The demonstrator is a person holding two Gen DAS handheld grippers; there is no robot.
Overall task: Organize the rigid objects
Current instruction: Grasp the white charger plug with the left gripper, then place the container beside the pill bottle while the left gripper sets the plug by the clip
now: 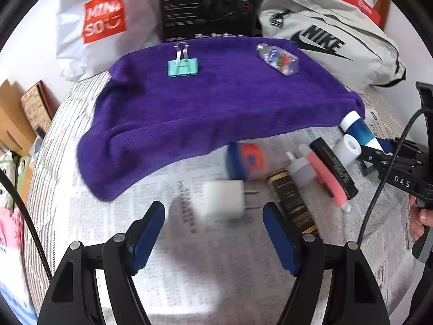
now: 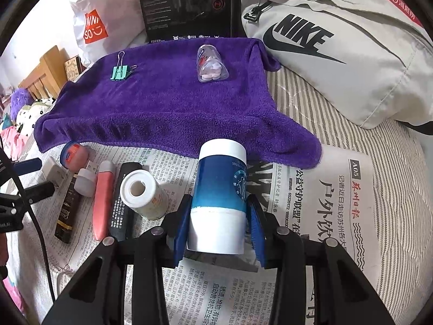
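My right gripper (image 2: 219, 211) is shut on a blue-and-white tube (image 2: 220, 189), held over the newspaper (image 2: 338, 203); the tube also shows in the left wrist view (image 1: 357, 130). My left gripper (image 1: 213, 216) is open, with a white plug charger (image 1: 224, 199) lying just ahead between its fingers. A purple towel (image 1: 216, 103) carries a green binder clip (image 1: 182, 66) and a clear pill bottle (image 1: 278, 58). On the newspaper lie a blue-lidded jar (image 1: 245, 161), a black-gold tube (image 1: 293, 200), a pink tube (image 1: 328, 178), a black stick (image 1: 334, 168) and a white roll (image 1: 347, 147).
A grey Nike bag (image 2: 338, 43) lies at the right rear. A black box (image 2: 186, 5) and a white Miniso bag (image 2: 94, 21) stand behind the towel. A small white USB adapter (image 1: 300, 170) lies among the tubes. Cardboard boxes (image 1: 16, 119) sit at the left.
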